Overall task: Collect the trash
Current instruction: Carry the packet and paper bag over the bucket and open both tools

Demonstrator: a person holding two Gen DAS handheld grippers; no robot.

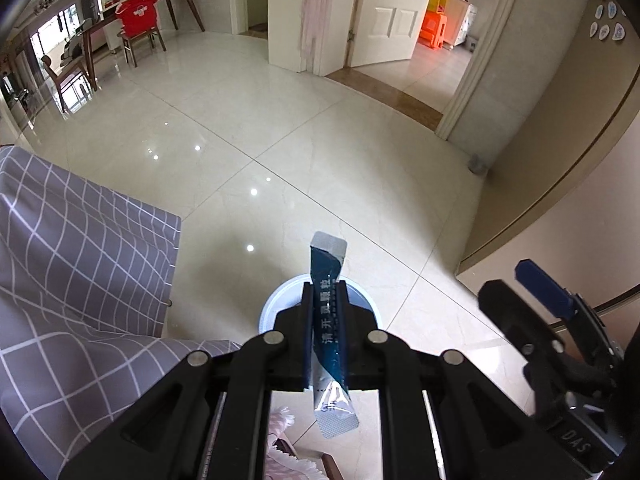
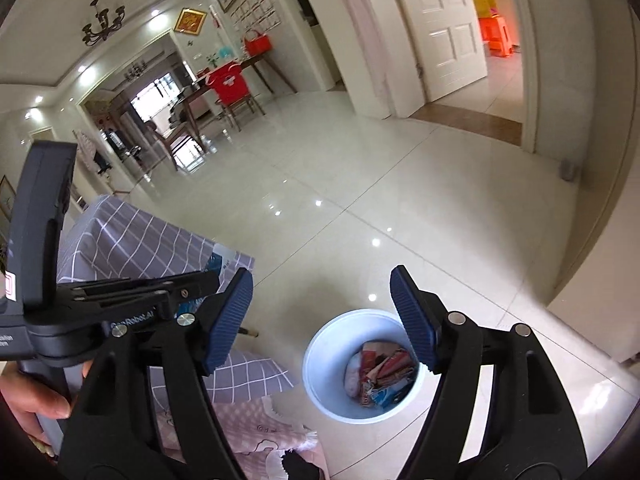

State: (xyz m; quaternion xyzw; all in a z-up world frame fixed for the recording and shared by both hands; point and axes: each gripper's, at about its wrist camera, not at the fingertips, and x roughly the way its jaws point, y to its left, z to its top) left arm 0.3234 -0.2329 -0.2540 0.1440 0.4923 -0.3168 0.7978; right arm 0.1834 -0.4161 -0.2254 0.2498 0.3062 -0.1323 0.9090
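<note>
Trash packet: a long dark-blue and silver stick sachet [image 1: 329, 336] with white lettering, clamped between the fingers of the left gripper [image 1: 325, 292], both ends sticking out past them; it hangs over the near rim of the bin.
Left gripper: jaws pressed together on the sachet, aimed steeply down at the floor.
Right gripper: [image 2: 322, 312] jaws spread wide, nothing between the blue ribbed pads [image 2: 230, 320]; the bin shows through the gap.
Bin: a round white bucket [image 2: 316, 364] standing on the floor tiles [image 2: 400, 184], just off the corner of the table; crumpled wrappers [image 2: 380, 372] in red, white and blue lie at its bottom.
Table: covered with a grey cloth with a white grid [image 1: 80, 248] that hangs down over the edge; the corner nearest the bin droops toward the floor.
Person: a hand [image 2: 36, 392] wraps the left gripper's handle at the left edge of the right wrist view.
Background: white panelled door [image 1: 396, 8] standing ajar, red-covered chair [image 1: 140, 20] at a far dining table.
</note>
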